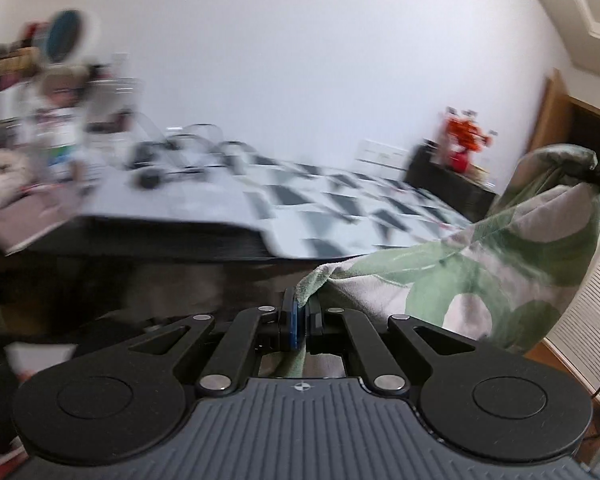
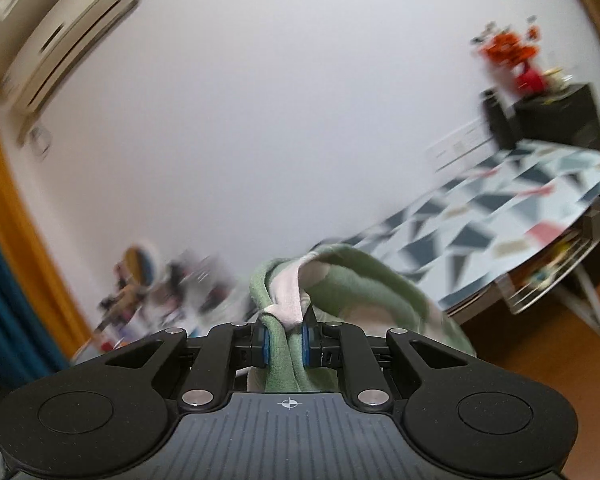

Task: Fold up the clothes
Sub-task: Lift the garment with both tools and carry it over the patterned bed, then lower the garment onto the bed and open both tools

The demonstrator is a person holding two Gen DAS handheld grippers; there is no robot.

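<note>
Left gripper (image 1: pixel 300 312): jaws closed tight on an edge of the green-and-white leaf-print garment (image 1: pixel 480 264), which is stretched away to its right, above floor level. Right gripper (image 2: pixel 286 336): jaws nearly closed, a bunched fold of the same garment (image 2: pixel 340 280) pinched between them. A table with a patterned cloth (image 1: pixel 340 208) is seen ahead.
</note>
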